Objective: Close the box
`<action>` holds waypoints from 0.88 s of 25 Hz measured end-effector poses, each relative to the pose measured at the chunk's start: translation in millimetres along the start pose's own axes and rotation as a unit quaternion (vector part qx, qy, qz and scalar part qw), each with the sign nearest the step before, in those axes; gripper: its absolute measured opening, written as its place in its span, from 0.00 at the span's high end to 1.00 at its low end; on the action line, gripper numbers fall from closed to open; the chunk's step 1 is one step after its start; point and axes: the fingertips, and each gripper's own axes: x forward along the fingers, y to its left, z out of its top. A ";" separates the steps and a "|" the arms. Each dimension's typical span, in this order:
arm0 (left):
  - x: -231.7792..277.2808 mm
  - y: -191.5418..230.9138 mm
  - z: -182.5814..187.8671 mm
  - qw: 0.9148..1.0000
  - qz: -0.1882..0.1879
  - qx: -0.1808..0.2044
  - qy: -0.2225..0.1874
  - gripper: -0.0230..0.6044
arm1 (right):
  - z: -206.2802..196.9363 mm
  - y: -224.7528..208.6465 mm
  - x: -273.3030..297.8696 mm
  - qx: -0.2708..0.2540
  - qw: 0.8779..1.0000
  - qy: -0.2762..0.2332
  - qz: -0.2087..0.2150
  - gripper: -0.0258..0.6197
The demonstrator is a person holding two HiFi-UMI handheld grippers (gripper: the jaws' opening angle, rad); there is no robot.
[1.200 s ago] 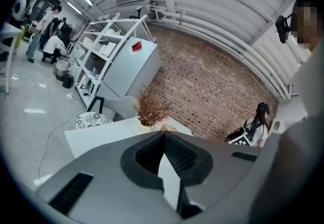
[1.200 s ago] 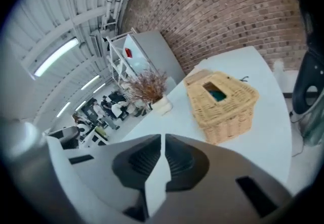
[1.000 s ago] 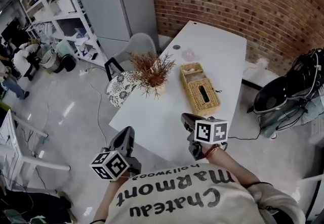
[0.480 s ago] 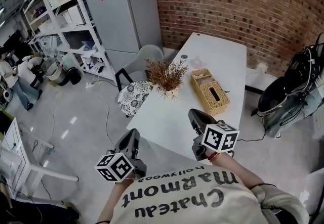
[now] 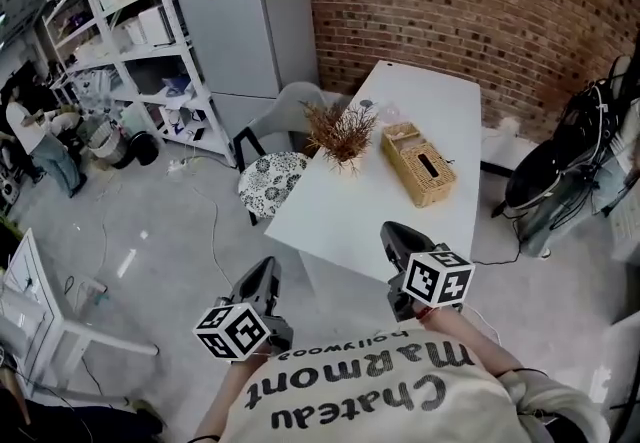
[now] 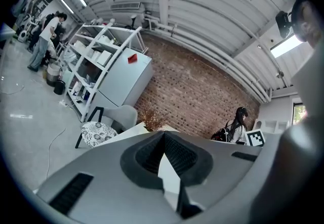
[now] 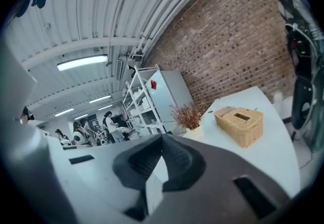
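Note:
A woven wicker box [image 5: 425,167] lies on the white table [image 5: 340,221], far ahead of me, with a slot in its top. At its far end a flap [image 5: 403,134] seems to stand open. The right gripper view shows the same box [image 7: 240,123] on the table's right part. My left gripper [image 5: 268,271] is low by my body, short of the table's near edge, its jaws shut on nothing [image 6: 163,134]. My right gripper [image 5: 392,234] hovers just before that edge, also shut and empty [image 7: 162,139].
A vase of dried twigs [image 5: 341,136] stands on the table left of the box. A chair with a patterned cushion [image 5: 270,176] sits at the table's left side. A grey cabinet [image 5: 250,21] and shelves [image 5: 130,41] line the back; black gear [image 5: 560,171] stands at the right.
The table and box now sit farther from me and higher in the head view. Both grippers stay low by my body with jaws shut.

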 end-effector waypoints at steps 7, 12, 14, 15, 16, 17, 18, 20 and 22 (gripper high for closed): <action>-47.7 4.8 -8.2 1.000 -0.015 0.005 0.015 0.96 | -29.1 26.0 -33.4 0.006 1.000 -0.006 -0.026 0.96; -78.9 19.5 -16.2 1.000 -0.006 0.004 0.028 0.96 | -48.6 29.9 -59.2 0.009 0.998 0.000 -0.056 0.96; -87.1 21.1 -17.5 0.999 -0.006 0.002 0.031 0.96 | -53.1 35.0 -66.9 0.008 0.998 0.004 -0.063 0.96; -90.4 21.1 -18.2 0.999 -0.008 0.001 0.033 0.96 | -55.5 38.2 -69.5 0.009 0.998 0.004 -0.065 0.96; -93.8 21.2 -19.5 0.999 -0.011 0.001 0.035 0.96 | -58.8 41.6 -71.6 0.011 0.998 0.006 -0.068 0.96; -97.6 21.6 -21.4 0.999 -0.012 0.002 0.036 0.96 | -63.3 44.8 -73.3 0.013 0.997 0.009 -0.069 0.96; -101.4 22.2 -23.7 0.999 -0.011 0.003 0.038 0.96 | -68.5 47.5 -74.7 0.015 0.997 0.014 -0.071 0.96; -107.5 23.7 -28.6 0.999 -0.009 0.002 0.040 0.96 | -78.0 50.9 -77.1 0.017 0.997 0.026 -0.072 0.96; -112.1 24.9 -33.5 0.999 -0.008 -0.002 0.040 0.96 | -85.4 53.0 -79.7 0.018 0.996 0.038 -0.073 0.96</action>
